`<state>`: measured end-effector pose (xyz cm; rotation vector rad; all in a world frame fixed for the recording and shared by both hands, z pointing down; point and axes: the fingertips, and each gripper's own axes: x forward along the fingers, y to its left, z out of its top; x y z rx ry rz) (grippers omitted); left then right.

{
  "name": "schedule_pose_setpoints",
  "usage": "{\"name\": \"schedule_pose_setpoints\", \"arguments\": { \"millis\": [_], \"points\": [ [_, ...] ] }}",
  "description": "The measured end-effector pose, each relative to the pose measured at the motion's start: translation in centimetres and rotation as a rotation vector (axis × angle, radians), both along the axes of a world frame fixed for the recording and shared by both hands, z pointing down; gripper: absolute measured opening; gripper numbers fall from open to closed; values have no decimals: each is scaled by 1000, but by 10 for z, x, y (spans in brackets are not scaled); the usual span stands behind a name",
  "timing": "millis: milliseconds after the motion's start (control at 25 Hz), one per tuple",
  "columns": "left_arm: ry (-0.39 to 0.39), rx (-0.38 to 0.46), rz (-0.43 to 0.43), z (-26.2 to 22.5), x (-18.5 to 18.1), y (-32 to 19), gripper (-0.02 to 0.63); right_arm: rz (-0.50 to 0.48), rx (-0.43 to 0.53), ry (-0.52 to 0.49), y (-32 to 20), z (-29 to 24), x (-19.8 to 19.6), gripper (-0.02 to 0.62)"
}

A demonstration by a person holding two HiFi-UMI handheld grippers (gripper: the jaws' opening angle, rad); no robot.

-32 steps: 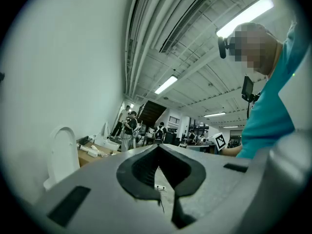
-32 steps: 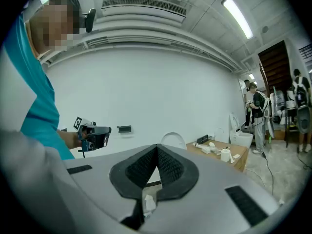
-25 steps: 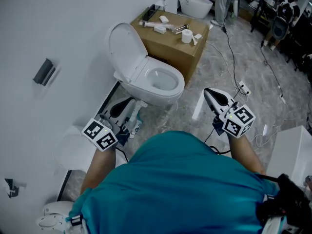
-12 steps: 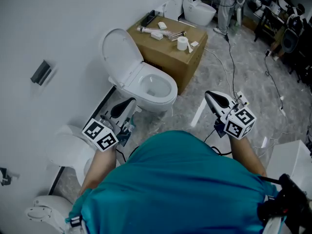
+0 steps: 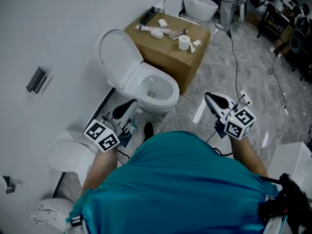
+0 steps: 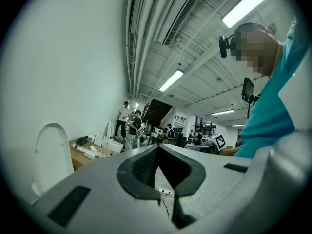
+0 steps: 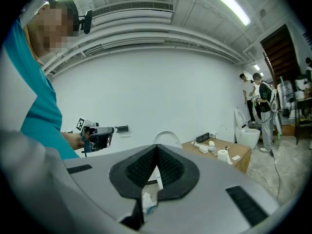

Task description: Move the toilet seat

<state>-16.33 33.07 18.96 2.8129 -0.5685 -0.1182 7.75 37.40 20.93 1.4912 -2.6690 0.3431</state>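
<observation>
The left gripper (image 5: 128, 104) and right gripper (image 5: 208, 95) are brought nearer the toilet (image 5: 168, 99), fingers (image 6: 144, 167) shut, nothing held; one roll (image 5: 184, 42) is seen atop the box (image 5: 168, 57).

Toilet seat (image 5: 116, 52) and bowl (image 5: 169, 99) finished in glossy white, box (image 5: 170, 52) made of matt brown cardboard, floor (image 5: 219, 84) laid in smooth grey marbled stone, wall (image 5: 63, 18) painted matt white.

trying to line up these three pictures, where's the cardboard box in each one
Head view: the cardboard box is top centre.
Left gripper view: lower left.
Right gripper view: right of centre.
Shared landmark: the raised toilet lid, just left of the box in all three.
</observation>
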Motion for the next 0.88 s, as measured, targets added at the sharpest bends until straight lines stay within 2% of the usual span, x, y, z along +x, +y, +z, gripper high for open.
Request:
{"name": "schedule_pose_setpoints", "arguments": {
  "millis": [200,520,680,880],
  "points": [
    [10,-14,65,13,1,-83,5,47,2,7,-72,8,-7,-2],
    [12,-35,185,16,-8,-223,5,129,26,6,-191,-11,-35,-2],
    [13,-40,225,24,-14,-272,5,175,14,6,-236,-7,-39,-2],
    [10,-72,239,43,-16,-314,5,169,-10,19,-278,2,-45,-2]
  ]
}}
